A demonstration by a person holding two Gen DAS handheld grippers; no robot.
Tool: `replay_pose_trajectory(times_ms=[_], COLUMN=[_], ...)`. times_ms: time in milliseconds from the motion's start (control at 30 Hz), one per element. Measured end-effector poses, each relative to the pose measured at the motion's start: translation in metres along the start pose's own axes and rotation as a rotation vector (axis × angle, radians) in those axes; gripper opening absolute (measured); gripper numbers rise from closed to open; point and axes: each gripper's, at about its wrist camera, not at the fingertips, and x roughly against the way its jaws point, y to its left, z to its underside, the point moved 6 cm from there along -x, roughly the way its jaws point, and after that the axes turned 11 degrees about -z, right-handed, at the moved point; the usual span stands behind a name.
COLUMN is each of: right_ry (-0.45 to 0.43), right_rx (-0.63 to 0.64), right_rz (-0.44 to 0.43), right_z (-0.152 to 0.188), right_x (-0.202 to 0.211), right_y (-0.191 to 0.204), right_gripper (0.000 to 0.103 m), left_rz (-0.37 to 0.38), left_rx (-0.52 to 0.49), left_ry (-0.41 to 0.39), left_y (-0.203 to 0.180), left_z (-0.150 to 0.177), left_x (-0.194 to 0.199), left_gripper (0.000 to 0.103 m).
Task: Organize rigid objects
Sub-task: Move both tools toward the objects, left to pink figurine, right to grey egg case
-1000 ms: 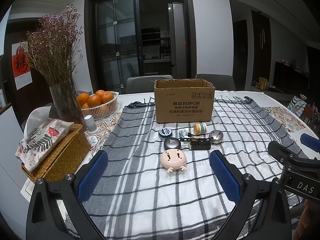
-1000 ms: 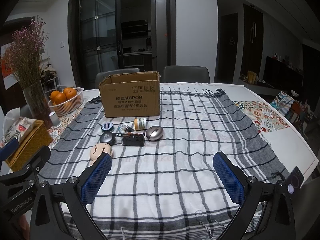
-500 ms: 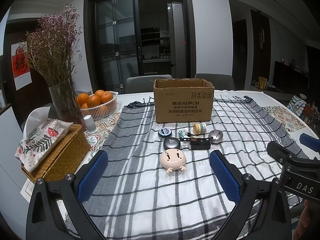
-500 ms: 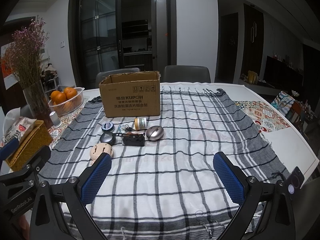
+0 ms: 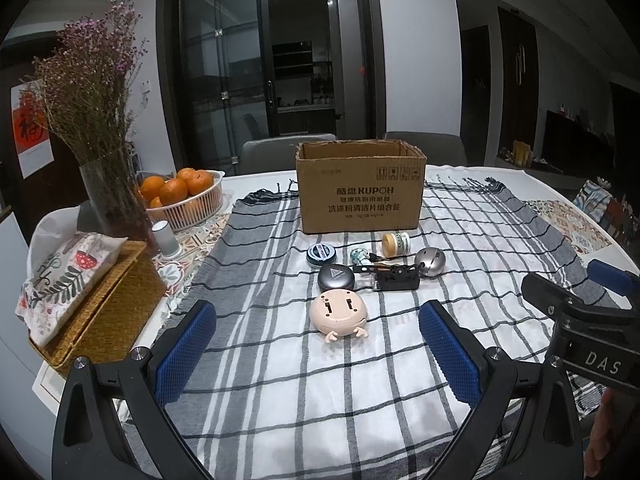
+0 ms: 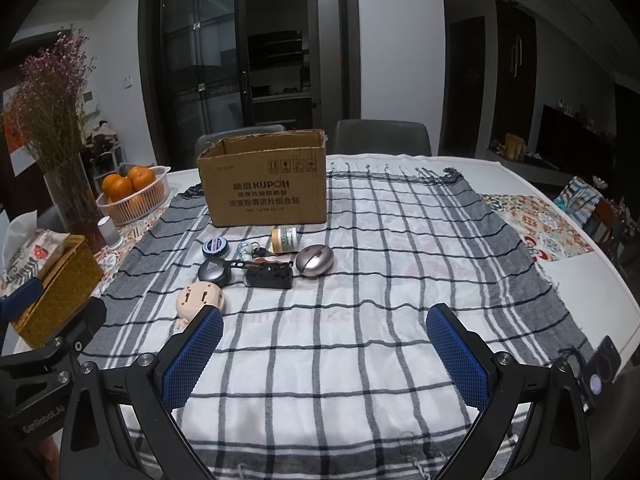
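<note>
An open cardboard box [image 5: 360, 188] stands on the checked cloth, also in the right wrist view [image 6: 266, 184]. In front of it lie small objects: a pink round toy [image 5: 339, 312], a dark grey case [image 5: 336, 278], a blue tin [image 5: 321, 255], a small jar [image 5: 395, 243], a silver mouse [image 5: 429, 262] and a black clip tool [image 5: 394, 278]. The mouse [image 6: 315, 260] and pink toy [image 6: 201, 300] also show in the right wrist view. My left gripper [image 5: 320, 354] is open and empty, short of the toy. My right gripper [image 6: 324, 354] is open and empty, over bare cloth.
A basket of oranges [image 5: 186, 196], a glass vase of dried flowers [image 5: 112, 196], a small grey cylinder [image 5: 166, 236] and a wicker tissue box [image 5: 96, 300] stand at the left. Chairs [image 5: 288, 152] stand behind the table. A patterned mat [image 6: 536, 224] lies at the right.
</note>
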Motion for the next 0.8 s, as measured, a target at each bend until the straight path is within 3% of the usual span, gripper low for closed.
replay_pose_trajectory(times_ms=[500, 800], right_ry=[0.063, 0.112], right_rx=[-0.027, -0.049], right_rz=[-0.049, -0.031], right_z=[-0.011, -0.013], right_x=[-0.068, -0.106], right_y=[-0.013, -0.025], right_gripper=[0.103, 0.102], left_rz=[0.038, 0.057], left_rx=[-0.010, -0.009], left_ry=[0.122, 0.202], left_y=[-0.018, -0.032], left_z=[0.003, 0.007], left_x=[-0.062, -0.099], left_gripper=[0.103, 0.103])
